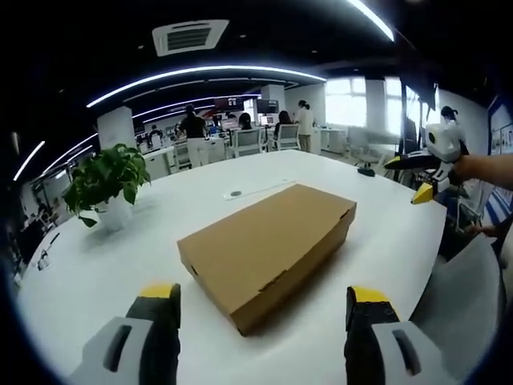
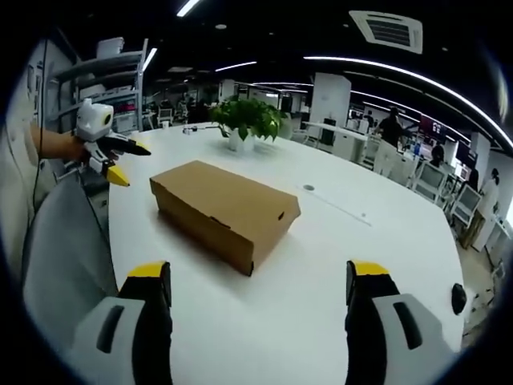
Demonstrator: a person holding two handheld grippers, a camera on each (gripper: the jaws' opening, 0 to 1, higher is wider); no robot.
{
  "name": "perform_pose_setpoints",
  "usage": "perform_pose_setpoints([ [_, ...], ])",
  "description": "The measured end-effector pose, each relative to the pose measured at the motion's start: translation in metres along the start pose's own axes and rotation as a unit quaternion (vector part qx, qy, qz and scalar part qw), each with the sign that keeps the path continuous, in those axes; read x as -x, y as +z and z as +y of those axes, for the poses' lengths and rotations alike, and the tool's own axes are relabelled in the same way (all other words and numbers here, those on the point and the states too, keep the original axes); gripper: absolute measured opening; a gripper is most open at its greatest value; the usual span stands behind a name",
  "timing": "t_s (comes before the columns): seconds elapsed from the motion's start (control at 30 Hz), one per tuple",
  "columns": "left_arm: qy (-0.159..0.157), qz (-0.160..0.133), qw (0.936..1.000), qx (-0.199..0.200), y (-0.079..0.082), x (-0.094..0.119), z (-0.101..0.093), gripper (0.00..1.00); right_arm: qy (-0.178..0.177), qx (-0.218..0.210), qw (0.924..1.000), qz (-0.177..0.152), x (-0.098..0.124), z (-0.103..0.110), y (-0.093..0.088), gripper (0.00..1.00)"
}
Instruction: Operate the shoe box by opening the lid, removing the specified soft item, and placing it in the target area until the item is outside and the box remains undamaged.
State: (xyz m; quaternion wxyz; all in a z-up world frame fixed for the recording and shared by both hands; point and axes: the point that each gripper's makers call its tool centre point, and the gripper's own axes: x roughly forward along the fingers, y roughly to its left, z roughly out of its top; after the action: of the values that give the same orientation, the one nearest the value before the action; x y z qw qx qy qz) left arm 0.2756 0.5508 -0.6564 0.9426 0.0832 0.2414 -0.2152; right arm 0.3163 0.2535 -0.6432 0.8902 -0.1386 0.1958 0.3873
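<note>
A brown cardboard shoe box (image 1: 268, 245) (image 2: 224, 210) lies shut on the round white table (image 1: 120, 265) (image 2: 337, 265), its lid down. My left gripper (image 1: 264, 301) is open, jaws wide apart, held short of the box's near corner. My right gripper (image 2: 260, 277) is open too, hovering just short of the box's end. In the left gripper view the right gripper (image 1: 425, 172) is seen at the far right, held by a hand above the table edge. In the right gripper view the left gripper (image 2: 108, 152) is seen at the far left.
A potted green plant (image 1: 108, 184) (image 2: 248, 120) stands on the table beyond the box. A thin white strip with a small round disc (image 1: 234, 193) (image 2: 309, 188) lies on the table. Office desks, chairs and several people fill the background. A grey chair back (image 2: 64, 265) sits beside the table.
</note>
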Motion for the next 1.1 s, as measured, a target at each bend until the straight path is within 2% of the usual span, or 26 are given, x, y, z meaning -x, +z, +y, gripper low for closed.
perform_pose_setpoints([
  [0.47, 0.017, 0.01, 0.9998, 0.002, -0.009, -0.013, 0.002, 0.79, 0.035, 0.016, 0.9992, -0.008, -0.027, 0.0, 0.002, 0.78],
  [1.1, 0.03, 0.017, 0.9994, 0.003, -0.015, -0.036, 0.007, 0.69, 0.08, 0.028, 0.9964, -0.008, -0.067, 0.003, -0.002, 0.64],
])
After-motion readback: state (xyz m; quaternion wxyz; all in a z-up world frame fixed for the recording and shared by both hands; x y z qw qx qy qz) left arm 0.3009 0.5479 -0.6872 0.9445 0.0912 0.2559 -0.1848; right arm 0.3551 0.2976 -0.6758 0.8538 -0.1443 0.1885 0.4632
